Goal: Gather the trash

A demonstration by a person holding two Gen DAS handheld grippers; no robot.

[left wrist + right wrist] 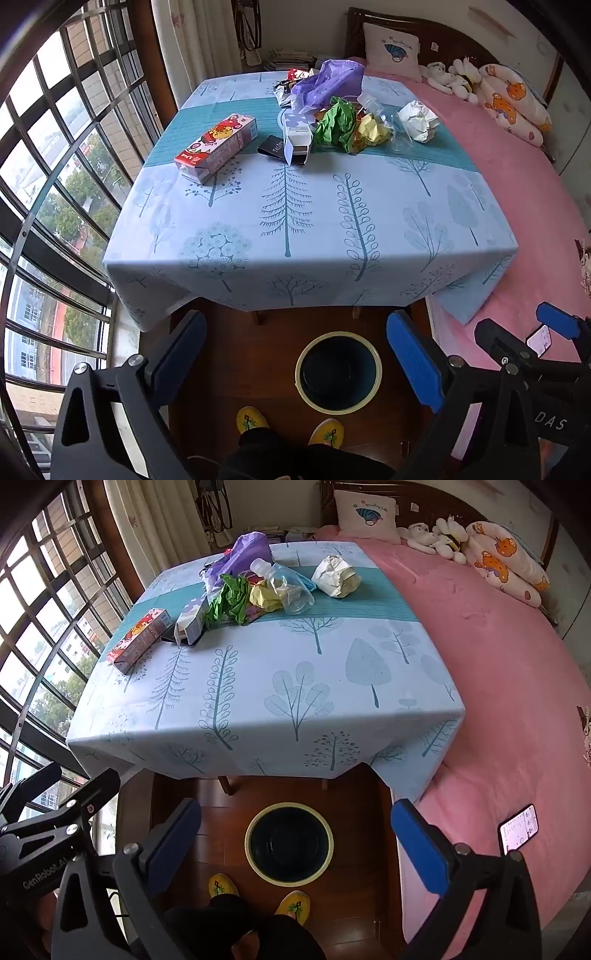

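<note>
Trash lies at the far side of the table [406, 229]: a red carton [218, 146], a white box [297, 138], green crumpled paper [338, 123], yellow paper [373, 131], a clear plastic bottle [286, 585], a white paper wad [417, 120] and a purple bag [328, 83]. An empty round bin [338, 371] stands on the floor below the near table edge. My left gripper [295, 365] and right gripper [295, 843] are both open and empty, held above the bin, well short of the trash.
A pink bed [498, 664] with pillows and soft toys runs along the right; a phone [519, 829] lies on it. Barred windows [55, 184] fill the left. The person's yellow slippers [251, 419] stand by the bin on the wooden floor.
</note>
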